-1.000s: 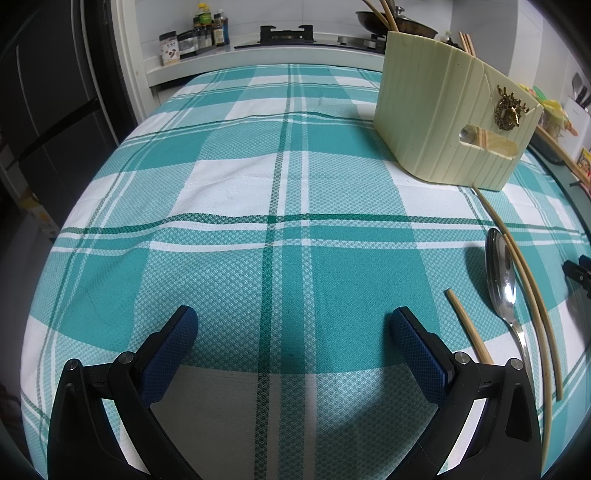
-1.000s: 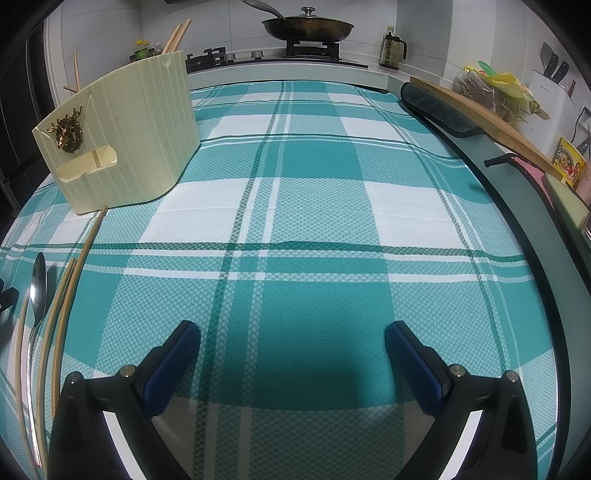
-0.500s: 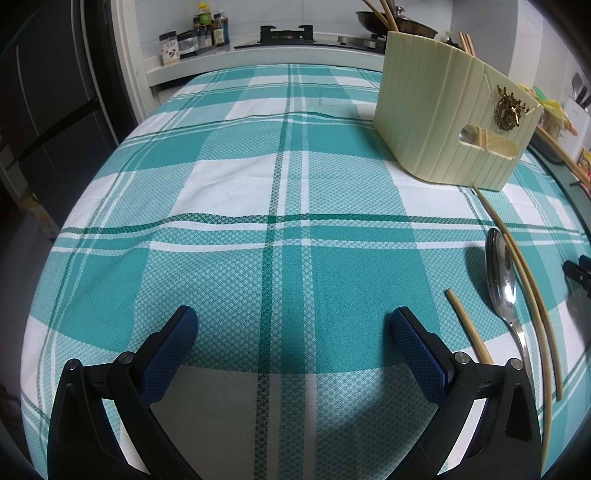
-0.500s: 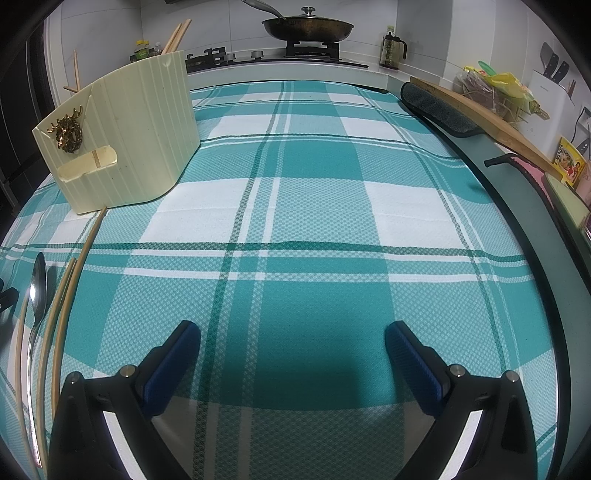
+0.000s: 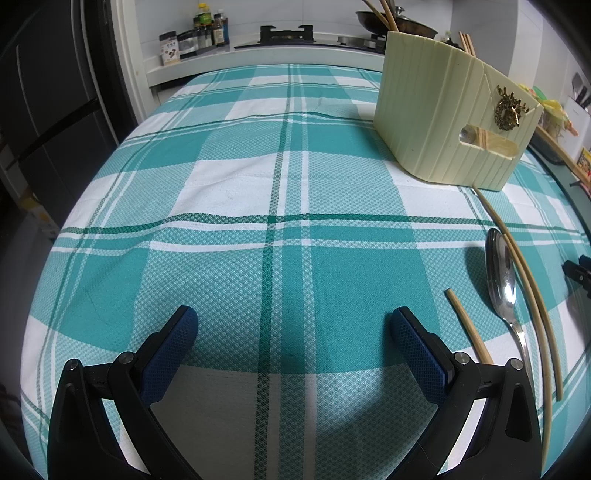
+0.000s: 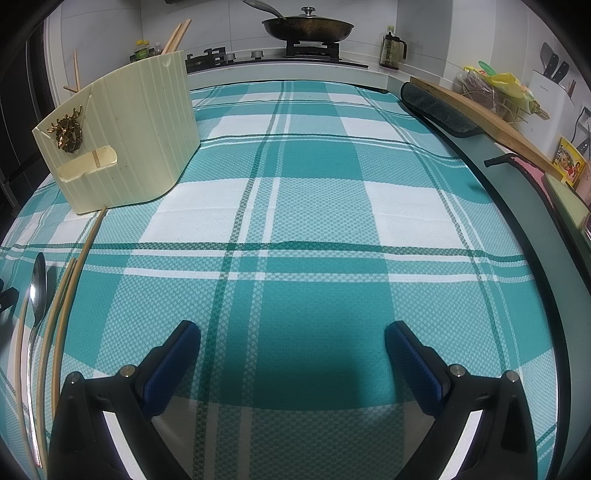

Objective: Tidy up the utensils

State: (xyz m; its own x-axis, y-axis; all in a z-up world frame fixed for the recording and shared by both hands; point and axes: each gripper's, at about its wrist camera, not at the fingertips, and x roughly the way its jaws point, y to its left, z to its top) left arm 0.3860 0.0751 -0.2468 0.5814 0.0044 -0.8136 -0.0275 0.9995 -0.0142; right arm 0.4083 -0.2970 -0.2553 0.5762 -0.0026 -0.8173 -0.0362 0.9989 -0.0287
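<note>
A cream ribbed utensil holder with a gold deer badge stands on the teal plaid tablecloth, with chopsticks sticking out of it; it also shows in the right wrist view. A steel spoon and several wooden chopsticks lie flat in front of the holder, to the right of my left gripper and to the left of my right gripper. The spoon and chopsticks show at the left edge of the right wrist view. Both grippers are open and empty, low over the cloth.
A stove with a lidded pan and bottles line the counter behind the table. A dark mat and a wooden board lie along the right side. A dark fridge stands to the left.
</note>
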